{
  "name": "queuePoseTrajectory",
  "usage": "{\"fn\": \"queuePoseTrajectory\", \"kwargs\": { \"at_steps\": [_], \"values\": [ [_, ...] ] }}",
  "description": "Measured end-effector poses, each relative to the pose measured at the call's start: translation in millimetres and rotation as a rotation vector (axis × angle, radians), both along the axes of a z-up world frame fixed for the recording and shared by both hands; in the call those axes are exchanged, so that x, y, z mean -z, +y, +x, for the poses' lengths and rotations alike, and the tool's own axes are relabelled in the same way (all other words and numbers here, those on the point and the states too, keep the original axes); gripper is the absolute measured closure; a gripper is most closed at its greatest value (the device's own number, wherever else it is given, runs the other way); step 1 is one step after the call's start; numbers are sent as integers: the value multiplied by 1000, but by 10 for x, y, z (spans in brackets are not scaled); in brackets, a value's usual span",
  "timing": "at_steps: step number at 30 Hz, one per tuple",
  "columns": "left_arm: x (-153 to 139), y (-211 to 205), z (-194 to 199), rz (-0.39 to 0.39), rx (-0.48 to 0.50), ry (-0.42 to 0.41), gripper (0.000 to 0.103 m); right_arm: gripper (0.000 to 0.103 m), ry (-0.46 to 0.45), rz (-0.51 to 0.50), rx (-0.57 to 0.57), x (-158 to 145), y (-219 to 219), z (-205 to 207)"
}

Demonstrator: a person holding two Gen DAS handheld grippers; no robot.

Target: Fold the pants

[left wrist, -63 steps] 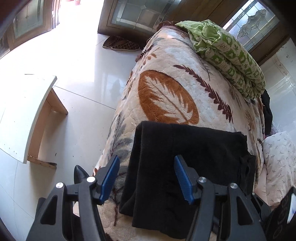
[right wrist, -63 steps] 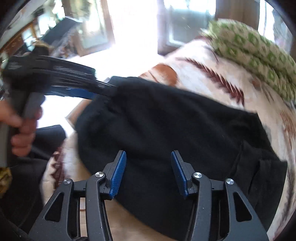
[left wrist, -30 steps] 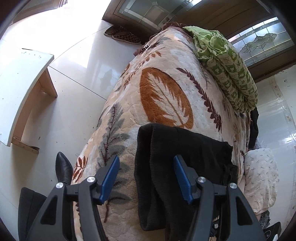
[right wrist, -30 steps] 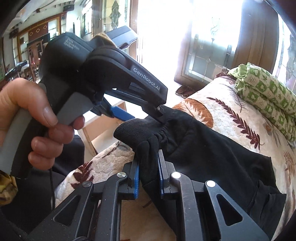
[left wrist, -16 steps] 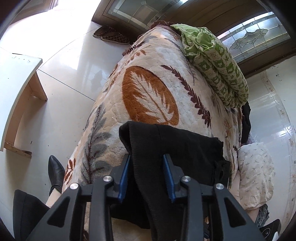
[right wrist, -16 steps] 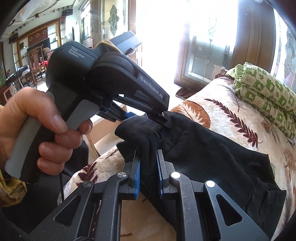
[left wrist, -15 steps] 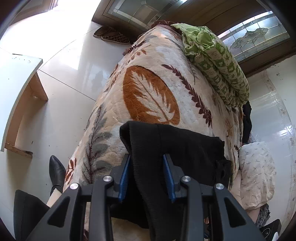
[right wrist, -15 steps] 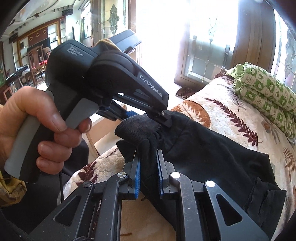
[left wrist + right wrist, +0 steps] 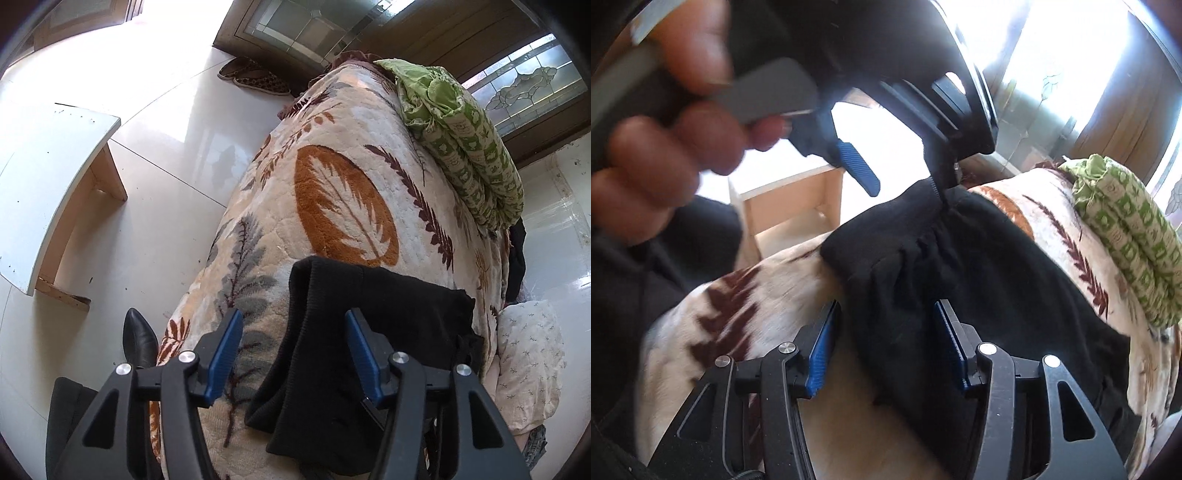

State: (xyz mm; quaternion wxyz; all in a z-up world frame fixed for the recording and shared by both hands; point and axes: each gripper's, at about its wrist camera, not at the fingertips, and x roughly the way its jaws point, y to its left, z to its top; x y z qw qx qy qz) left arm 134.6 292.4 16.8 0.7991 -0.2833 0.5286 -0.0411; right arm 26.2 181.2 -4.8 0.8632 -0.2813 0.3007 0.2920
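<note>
The black pants (image 9: 369,332) lie folded on the leaf-patterned blanket (image 9: 343,206) of a bed. In the left wrist view my left gripper (image 9: 293,354) is open, its blue pads astride the near left edge of the pants. In the right wrist view my right gripper (image 9: 886,343) is open over the gathered waistband end of the pants (image 9: 960,280). The left gripper also shows there (image 9: 905,173), open just above the pants' far corner, held by a hand.
A green patterned quilt (image 9: 461,140) lies rolled at the bed's far right. A white table (image 9: 40,184) stands on the tiled floor to the left. A black shoe (image 9: 138,339) is by the bed. A light pillow (image 9: 532,362) lies at the right.
Both grippers were shut on the pants' edge half a second ago; both have now opened and let the cloth go. The left gripper has lifted slightly.
</note>
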Motion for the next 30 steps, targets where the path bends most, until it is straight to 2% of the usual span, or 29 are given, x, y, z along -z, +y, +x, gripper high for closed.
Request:
{"fn": "queuePoseTrajectory", "kwargs": {
  "at_steps": [2,3,4,5,7,9,11,16,21,23,24,27,30],
  "values": [
    [15,26,4,-10,-10,5,43,67,1,-10,2,-8,39,65],
    [23,33,3,-20,-14,7,43,69,11,-1,3,-32,23,90],
    [27,35,-2,-31,-15,7,43,76,27,22,5,-60,-10,99],
    [27,35,-6,-44,-14,3,43,83,57,67,13,-102,-72,131],
    [10,6,-15,-68,-3,-9,43,86,171,214,57,-213,-274,255],
    [-3,-41,-13,-79,13,-16,43,88,249,341,96,-309,-457,347],
    [2,-86,-9,-79,24,-12,43,88,280,402,111,-382,-559,382],
    [37,-108,-3,-142,29,-9,43,88,272,407,109,-436,-580,334],
    [103,-200,3,-155,41,9,45,88,272,404,110,-436,-543,289],
    [82,-238,3,-144,51,-1,58,88,271,401,109,-426,-536,312],
    [57,-254,0,-135,58,-13,69,88,271,398,108,-420,-531,317],
    [-24,-296,-15,-97,74,-46,76,88,270,397,109,-416,-528,312],
    [-67,-328,-27,-78,77,-62,79,88,267,399,109,-423,-543,296]
  ]
}}
